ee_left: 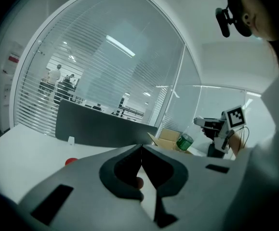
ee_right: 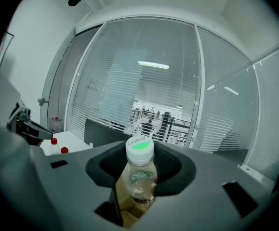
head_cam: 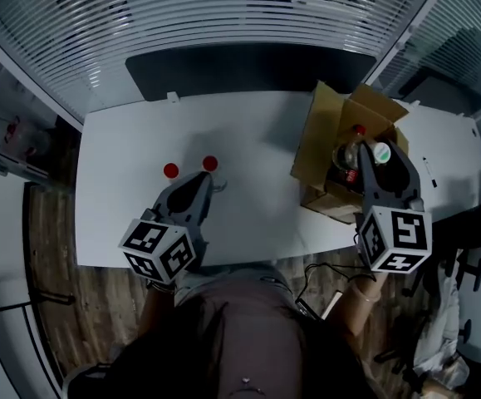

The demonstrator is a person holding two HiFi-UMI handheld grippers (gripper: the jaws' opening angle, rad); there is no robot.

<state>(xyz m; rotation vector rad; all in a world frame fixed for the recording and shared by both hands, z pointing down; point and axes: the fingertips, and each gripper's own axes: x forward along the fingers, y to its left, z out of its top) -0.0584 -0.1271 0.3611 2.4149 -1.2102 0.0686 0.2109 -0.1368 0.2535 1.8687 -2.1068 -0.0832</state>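
Clear round bottle (ee_right: pixel 138 176), white-capped, sits clamped in right claw (ee_right: pixel 139 170).

I see white counter (head_cam: pixel 257 140) mid-frame: red cap (head_cam: pixel 170 170) and second red cap (head_cam: pixel 210 163) left of centre, open cardboard box (head_cam: pixel 327 140) on right part.

Carton (head_cam: pixel 319 135) interior and bottle (head_cam: pixel 381 151) body partly behind right claw (head_cam: pixel 379 166)

Right gripper (ee_right: pixel 140 170) closed on clear bottle (ee_right: pixel 139 183), upright, cardboard box (ee_right: pixel 129 211) below
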